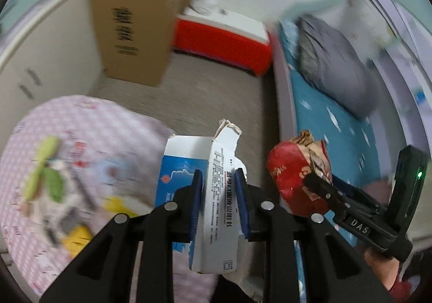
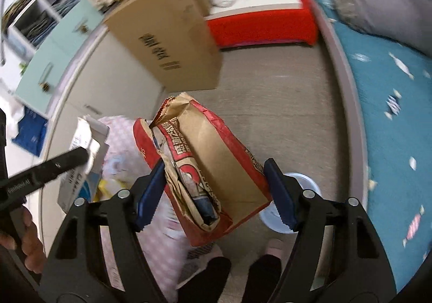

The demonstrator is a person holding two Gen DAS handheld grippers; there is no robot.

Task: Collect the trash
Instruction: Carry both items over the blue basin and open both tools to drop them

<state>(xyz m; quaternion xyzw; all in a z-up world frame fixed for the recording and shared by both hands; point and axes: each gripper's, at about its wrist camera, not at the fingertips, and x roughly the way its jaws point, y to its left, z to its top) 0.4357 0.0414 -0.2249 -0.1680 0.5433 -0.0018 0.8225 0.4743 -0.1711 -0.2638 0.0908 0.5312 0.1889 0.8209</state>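
My left gripper [image 1: 218, 195] is shut on a white and blue carton [image 1: 216, 211] with a torn top, held in the air over the edge of the pink round table [image 1: 89, 125]. My right gripper [image 2: 216, 189] is shut on a crumpled red and brown paper bag [image 2: 210, 170], held above the floor. In the left wrist view the paper bag [image 1: 294, 176] and the right gripper [image 1: 318, 187] show to the right. In the right wrist view the carton [image 2: 81, 157] and a finger of the left gripper [image 2: 54, 165] show at the left.
The table holds blurred green, yellow and white litter [image 1: 51, 184]. A tall cardboard box [image 1: 135, 22] leans against white cabinets. A red and white chest [image 1: 224, 38] stands at the wall. A bed with blue sheet [image 2: 391, 103] and grey pillow [image 1: 337, 65] is right. A pale blue bin [image 2: 299, 181] stands on the floor below the bag.
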